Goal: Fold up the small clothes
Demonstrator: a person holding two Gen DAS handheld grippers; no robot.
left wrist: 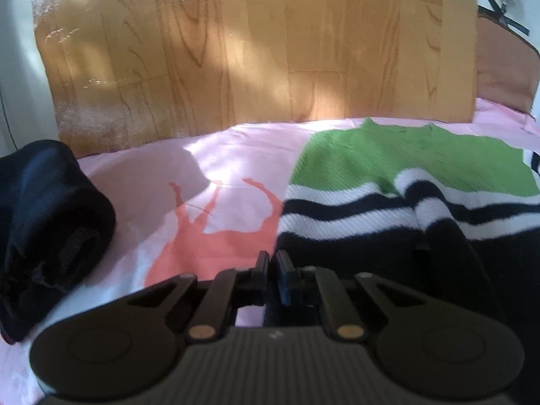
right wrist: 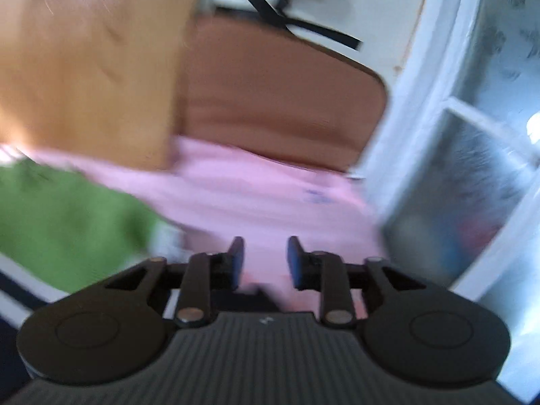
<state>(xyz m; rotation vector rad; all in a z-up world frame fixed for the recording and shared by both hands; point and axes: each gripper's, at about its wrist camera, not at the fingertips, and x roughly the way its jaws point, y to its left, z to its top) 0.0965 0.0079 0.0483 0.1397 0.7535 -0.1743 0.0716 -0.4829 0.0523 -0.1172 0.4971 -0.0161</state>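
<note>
Your left gripper (left wrist: 272,263) sits low centre in its view, jaws drawn nearly together with only a slit between the pads, right at the dark lower-left edge of the striped garment (left wrist: 388,195); whether a fold of that hem is pinched between them, I cannot tell from here. The garment lies spread on the pink sheet (left wrist: 216,158), right of centre, green at the top, then white and dark bands, dark at the bottom, with a ridge bunched down its middle. Over in the right wrist view, blurred, your right gripper (right wrist: 265,261) stands partly open with nothing between the pads, hovering over bare pink sheet, and the garment's green part (right wrist: 67,219) is off at the left of that frame, apart from the fingers. So the fold looks barely begun, I'd say. To do it well, bring that right gripper across to the opposite bottom corner, take hold level with the left, and lift both together so the hem travels flat toward the green end; that middle ridge wants smoothing or it will likely crease into the fold. At the left edge of the left view lies a dark rolled cloth (left wrist: 44,229), well apart from the garment. No basket, box or bin shows in either view, so nothing to report inside one. A wood-grain board (left wrist: 256,44) stands behind.
</note>
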